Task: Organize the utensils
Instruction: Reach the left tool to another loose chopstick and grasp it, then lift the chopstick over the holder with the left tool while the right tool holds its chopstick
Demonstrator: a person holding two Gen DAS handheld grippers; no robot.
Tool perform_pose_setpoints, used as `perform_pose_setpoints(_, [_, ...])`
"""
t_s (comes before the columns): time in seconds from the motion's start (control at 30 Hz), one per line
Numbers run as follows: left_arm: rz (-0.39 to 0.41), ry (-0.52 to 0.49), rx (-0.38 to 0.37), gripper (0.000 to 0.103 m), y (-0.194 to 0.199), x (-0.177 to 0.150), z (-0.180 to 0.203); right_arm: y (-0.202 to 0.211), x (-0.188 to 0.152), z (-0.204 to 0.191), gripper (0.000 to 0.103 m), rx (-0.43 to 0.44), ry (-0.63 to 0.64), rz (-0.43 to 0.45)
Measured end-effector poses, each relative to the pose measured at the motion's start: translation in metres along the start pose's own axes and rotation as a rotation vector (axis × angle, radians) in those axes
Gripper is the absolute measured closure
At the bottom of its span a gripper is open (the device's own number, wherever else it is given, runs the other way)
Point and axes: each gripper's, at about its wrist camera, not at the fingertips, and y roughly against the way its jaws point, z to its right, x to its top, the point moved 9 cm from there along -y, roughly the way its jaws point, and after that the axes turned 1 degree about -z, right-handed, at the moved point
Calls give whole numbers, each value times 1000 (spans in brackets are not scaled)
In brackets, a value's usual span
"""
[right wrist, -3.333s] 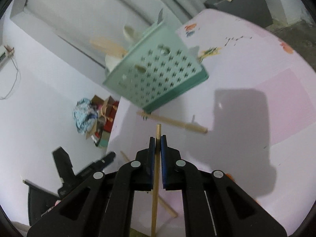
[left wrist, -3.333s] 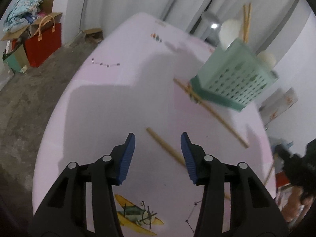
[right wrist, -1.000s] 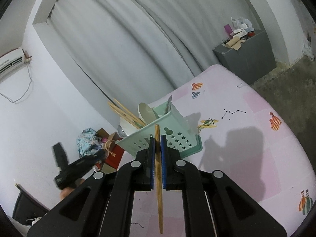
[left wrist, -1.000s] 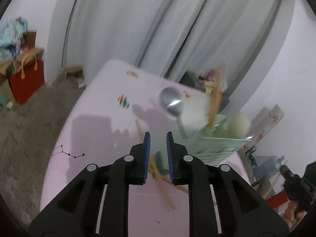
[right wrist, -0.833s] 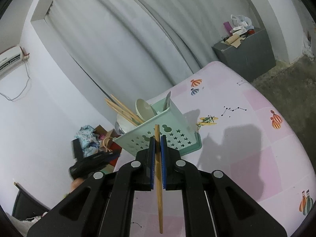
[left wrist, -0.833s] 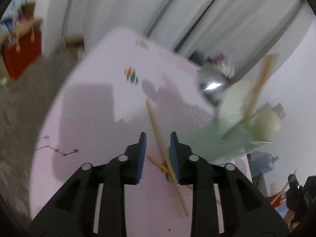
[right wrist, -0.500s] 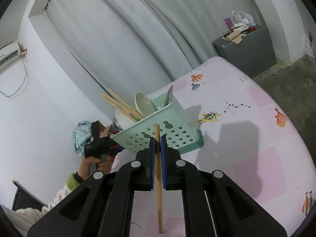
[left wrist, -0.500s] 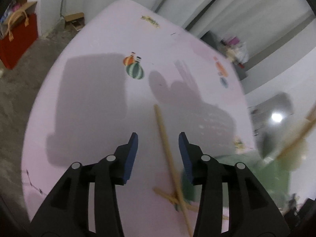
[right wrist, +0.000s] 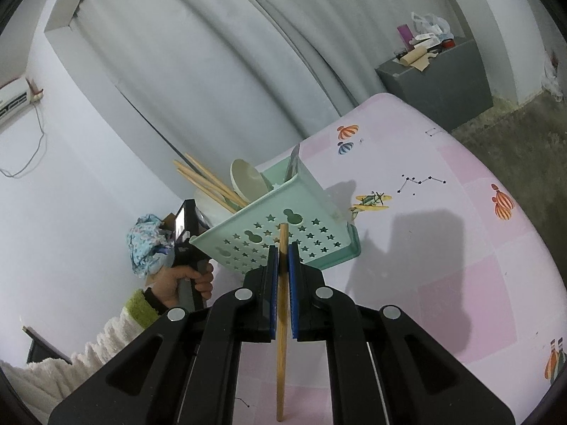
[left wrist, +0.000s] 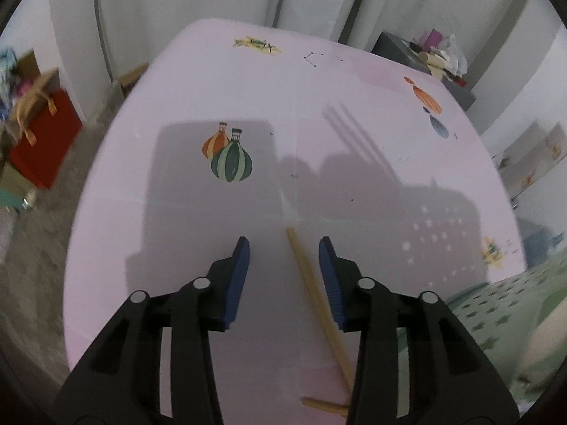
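Chopsticks [right wrist: 209, 182] and spoons already stand in the basket [right wrist: 283, 233], my right gripper [right wrist: 282, 290] pinches one more before it, and my left gripper's [left wrist: 283, 276] fingers are closing around another [left wrist: 312, 283] lying on the desk [left wrist: 177, 212] beside the basket.

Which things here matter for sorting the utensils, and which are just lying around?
For the job:
- mint green perforated plastic caddy
- wooden chopstick clamped in the right tool
- loose wooden chopstick on the table between the closing left tool

Just lying about:
- red gift bag
- grey cabinet
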Motion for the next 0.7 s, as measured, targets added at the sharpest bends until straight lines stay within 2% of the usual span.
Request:
perform_pose_setpoints(0.13, [38,-44,75,86,3,-2,-6,0,-1,1,97,2,-1,-3])
perform_pose_setpoints(0.2, [40,-22,71,90,6,-3,-12,1,0,0,97,3,2,-2])
perform_pose_setpoints(0.4, [36,29,64,93,15,-12,-35,1,1,-1,97,6,0,6])
perform_pose_setpoints(0.57, [35,57,62,99,20,-21,-42,1,0,-5,97,18,2,4])
perform_pose_setpoints(0.7, [58,101,39,99,24,-27,-44,2,0,-11,97,23,13,7])
